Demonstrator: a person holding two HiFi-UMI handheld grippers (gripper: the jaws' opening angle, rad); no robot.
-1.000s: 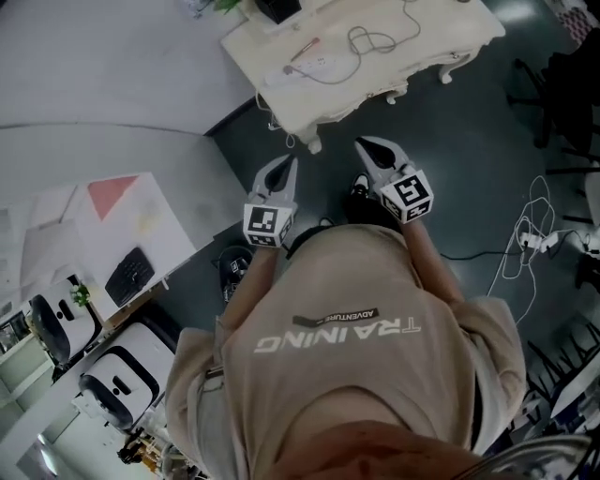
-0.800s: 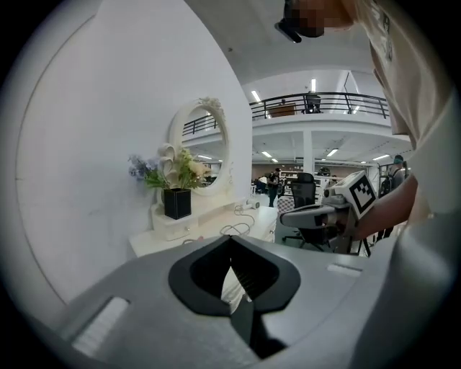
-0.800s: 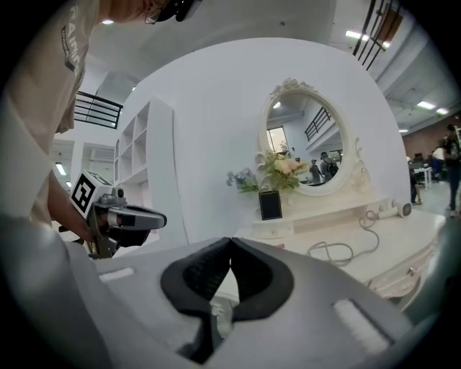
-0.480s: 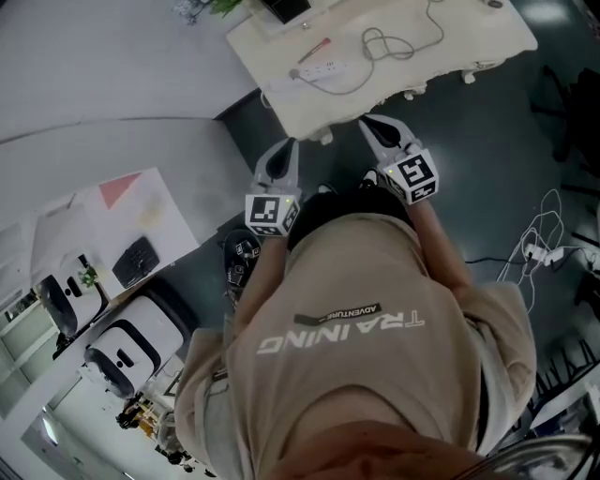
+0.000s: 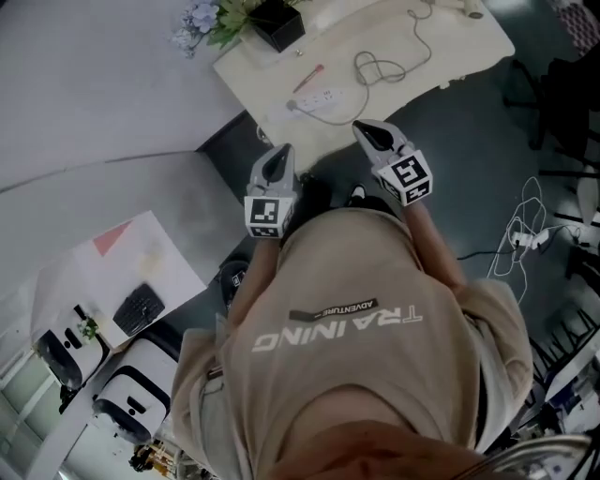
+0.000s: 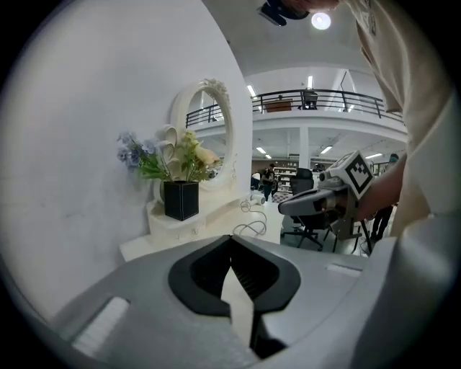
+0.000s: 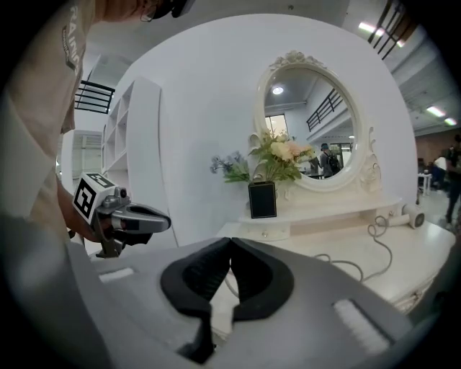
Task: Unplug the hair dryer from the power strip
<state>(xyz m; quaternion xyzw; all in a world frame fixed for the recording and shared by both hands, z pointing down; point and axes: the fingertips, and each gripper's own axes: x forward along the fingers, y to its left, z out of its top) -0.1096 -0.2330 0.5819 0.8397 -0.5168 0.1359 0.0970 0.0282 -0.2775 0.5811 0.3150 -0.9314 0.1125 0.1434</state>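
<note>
A white power strip (image 5: 316, 97) lies on the cream dressing table (image 5: 469, 47), near its front edge, with a grey cord (image 5: 377, 66) looped beside it. The hair dryer (image 7: 412, 214) rests at the table's far right end, and its cord (image 7: 384, 246) trails across the top. My left gripper (image 5: 278, 157) is shut and empty, just short of the table's front edge. My right gripper (image 5: 364, 131) is also shut and empty, its tips over the front edge, right of the strip. Each gripper view shows the jaws meeting: left gripper (image 6: 230, 241), right gripper (image 7: 230, 241).
A black pot of flowers (image 5: 272, 17) and an oval mirror (image 7: 315, 130) stand at the table's back. A red pen (image 5: 307, 78) lies by the strip. Cables and another power strip (image 5: 527, 239) lie on the floor at right, near chairs. A white wall (image 5: 94, 94) is on the left.
The person has come closer to the dressing table, and both grippers have moved up to its front edge. Nothing was taken hold of.
</note>
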